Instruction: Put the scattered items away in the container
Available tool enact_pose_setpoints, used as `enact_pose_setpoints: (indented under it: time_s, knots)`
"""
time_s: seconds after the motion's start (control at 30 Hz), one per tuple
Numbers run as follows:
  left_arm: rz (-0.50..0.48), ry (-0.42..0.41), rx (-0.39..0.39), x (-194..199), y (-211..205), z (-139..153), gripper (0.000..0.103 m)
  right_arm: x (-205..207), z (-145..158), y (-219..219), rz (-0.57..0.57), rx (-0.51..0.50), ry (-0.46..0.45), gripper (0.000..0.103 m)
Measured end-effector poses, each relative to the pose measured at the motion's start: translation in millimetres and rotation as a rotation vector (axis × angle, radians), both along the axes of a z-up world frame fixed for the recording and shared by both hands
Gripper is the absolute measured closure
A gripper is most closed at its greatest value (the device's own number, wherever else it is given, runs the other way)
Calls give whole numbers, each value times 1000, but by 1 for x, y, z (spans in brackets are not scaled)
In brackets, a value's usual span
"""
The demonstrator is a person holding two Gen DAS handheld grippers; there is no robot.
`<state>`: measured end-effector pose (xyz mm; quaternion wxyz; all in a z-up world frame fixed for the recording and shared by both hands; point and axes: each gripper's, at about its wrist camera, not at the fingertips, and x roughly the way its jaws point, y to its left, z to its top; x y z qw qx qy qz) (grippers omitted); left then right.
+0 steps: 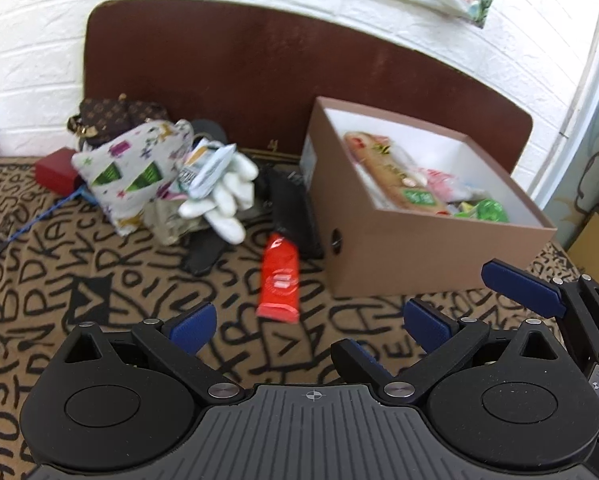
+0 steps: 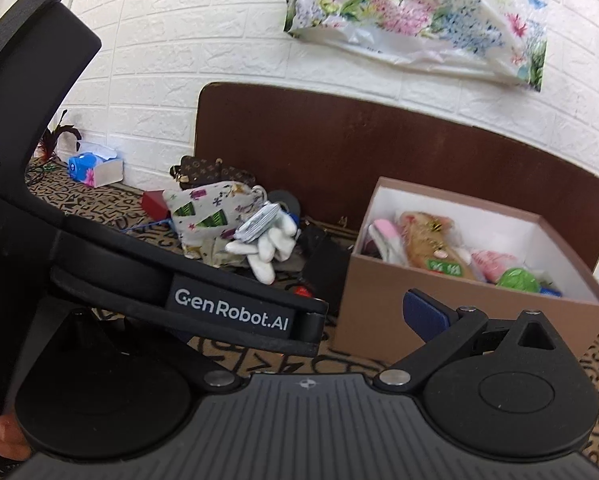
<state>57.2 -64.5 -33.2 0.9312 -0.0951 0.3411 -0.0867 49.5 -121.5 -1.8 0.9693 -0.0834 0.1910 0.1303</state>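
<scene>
A brown cardboard box (image 1: 419,256) stands at right with a tan packet (image 1: 391,172), a green packet (image 1: 487,210) and pink items inside. A red packet (image 1: 279,280) lies flat on the lettered cloth just left of the box. My left gripper (image 1: 309,328) is open, empty, and a short way in front of that packet. My right gripper (image 2: 311,316) is open beside the box's front wall (image 2: 379,320). One blue pad (image 2: 425,316) shows; the left gripper's body (image 2: 227,312) hides the other finger.
A pile sits at back left: a patterned fabric pouch (image 1: 135,176), white gloves (image 1: 227,196), a monogram purse (image 1: 111,116), a small red box (image 1: 55,174) and black items (image 1: 291,208). A brown board (image 1: 259,60) leans on the brick wall. A tissue box (image 2: 95,166) sits far left.
</scene>
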Motion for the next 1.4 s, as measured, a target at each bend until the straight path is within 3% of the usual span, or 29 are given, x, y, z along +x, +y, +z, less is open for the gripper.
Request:
enact_pose_setpoints:
  time_s: [0.33, 0.7, 0.8, 1.03, 1.4]
  knots:
    - [68, 76, -47, 19, 36, -25, 0, 29, -33, 3, -23, 16, 117, 0]
    - [16, 90, 0, 43, 30, -43, 2, 54, -54, 8, -52, 62, 195, 1]
    - [14, 109, 2, 55, 34, -47, 7, 61, -59, 9, -54, 69, 206, 2]
    - [-3, 144, -10, 79, 38, -51, 10, 78, -77, 16, -67, 27, 229, 5]
    - [-123, 208, 29, 120, 22, -61, 21, 105, -85, 21, -71, 69, 262, 19]
